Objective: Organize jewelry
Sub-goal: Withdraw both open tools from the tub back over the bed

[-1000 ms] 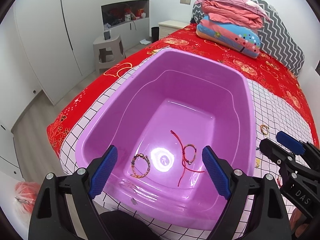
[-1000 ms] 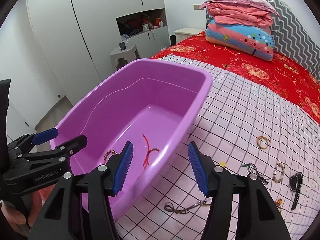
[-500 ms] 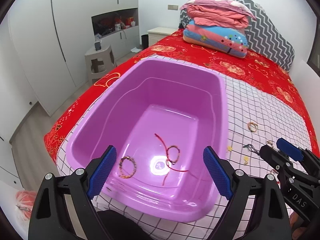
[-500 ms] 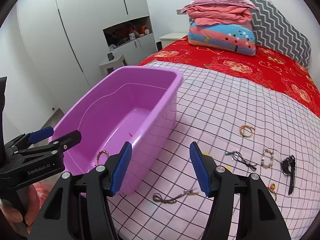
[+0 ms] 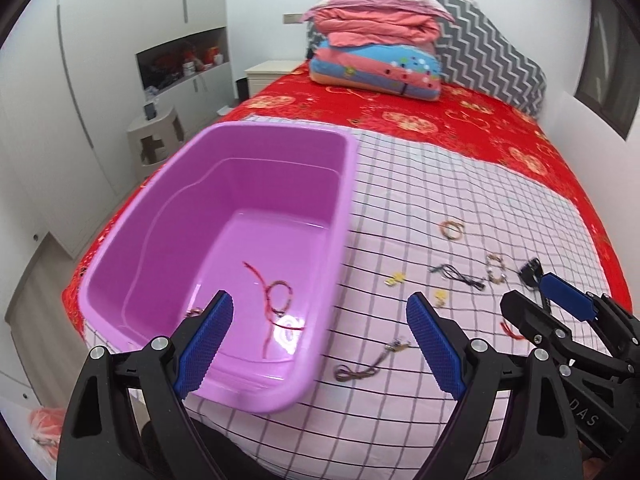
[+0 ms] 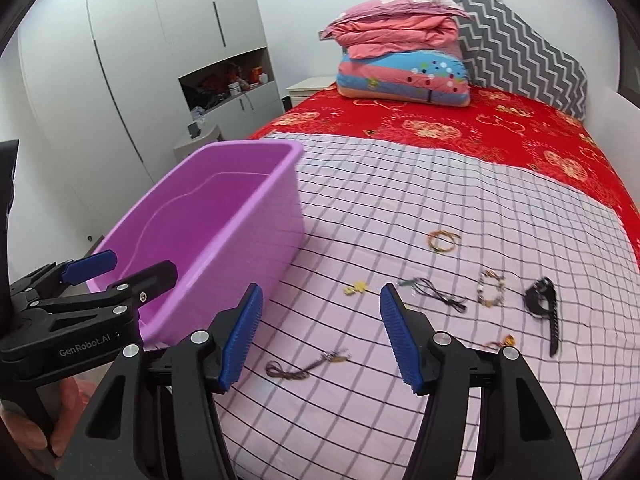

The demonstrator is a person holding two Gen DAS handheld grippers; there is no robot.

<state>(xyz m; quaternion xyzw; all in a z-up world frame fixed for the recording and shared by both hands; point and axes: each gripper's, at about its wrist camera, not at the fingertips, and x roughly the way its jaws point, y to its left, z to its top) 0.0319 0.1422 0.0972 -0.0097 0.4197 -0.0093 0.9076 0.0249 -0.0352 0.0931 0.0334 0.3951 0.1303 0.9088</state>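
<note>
Both tools stand open with nothing between their blue pads. On the left tool [image 5: 320, 336] the jaws are spread wide; its black body, seen from the right wrist, reads "GenRobot.AI". On the right tool [image 6: 322, 334] the jaws are parted less; its side, seen from the left wrist, shows the letters "DAS".

Just ahead of the right tool, on the pink checked sheet [image 6: 400, 184], lie a brown cord with a metal clasp [image 6: 308, 365] and a small yellow piece [image 6: 356, 288]. Further right are a black cord [image 6: 436, 294], a beaded bracelet [image 6: 491, 288], a black watch [image 6: 544, 308] and a small red-and-gold piece [image 6: 500, 342] by the tool's right finger. An orange bangle [image 6: 443, 240] lies beyond, well apart.

A purple tub [image 5: 352, 208] sits at the bed's left edge, its near corner under the left tool. Inside it lies a red string bracelet [image 5: 276, 292]; another bracelet [image 5: 194, 312] shows partly behind the left pad.

Open sheet stretches beyond the jewelry to the red bedspread [image 6: 460, 128].
</note>
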